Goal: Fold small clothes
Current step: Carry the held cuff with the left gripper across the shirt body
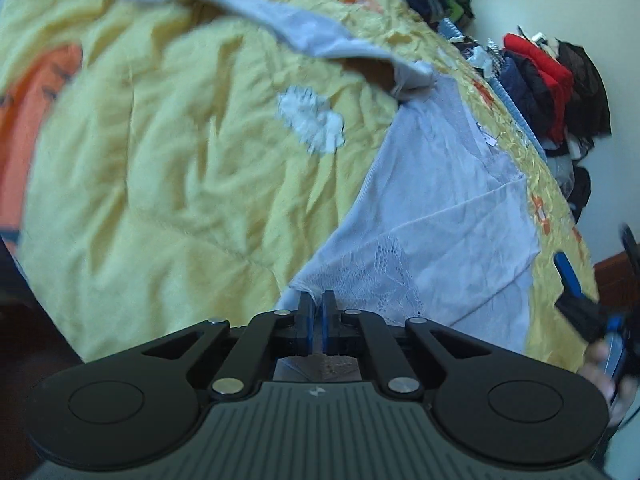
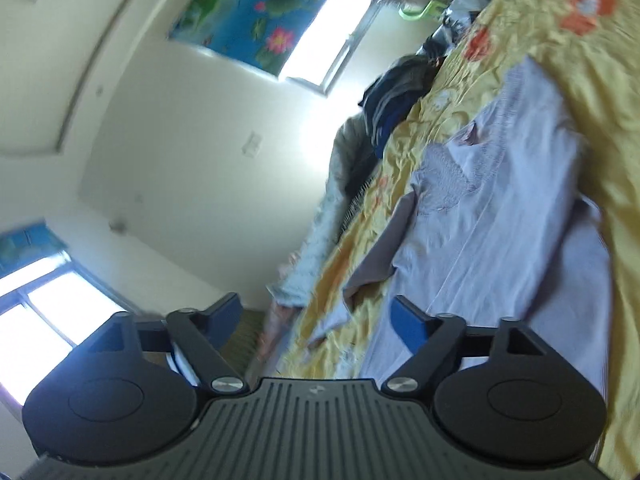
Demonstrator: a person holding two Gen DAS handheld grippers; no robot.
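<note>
In the left wrist view, the left tongs [image 1: 319, 308] are pinched almost shut on the lacy corner of a pale lavender cotton garment [image 1: 448, 216]. The blue pads [image 1: 329, 312] stand close together with a sliver of cloth between them. The garment lies spread on a crumpled yellow bedspread with orange flowers [image 1: 168, 168], reaching from the tongs up toward the far edge of the bed. One long strip of it [image 1: 280, 20] runs across the top of the picture and appears lifted or loosely draped; blur makes it hard to say which. A heap of dark, red and blue clothes [image 1: 548, 80] sits past the bed's edge, apparently unfolded. At the right border the right tongs [image 1: 580, 300] show partly, held in a hand.

In the right wrist view, the right tongs [image 2: 320, 320] stand wide apart and hold nothing, tilted up so that much of the frame is a white wall with a lotus picture [image 2: 256, 12]. The same lavender garment [image 2: 512, 208] lies on the bedspread [image 2: 600, 92] just beside the right blue pad, with one flap [image 2: 380, 256] turned over near the bed's edge.

By my reading the work is early: this piece is laid out with at most one fold begun, a corner gripped for the next, and the heap is yet to be done.
</note>
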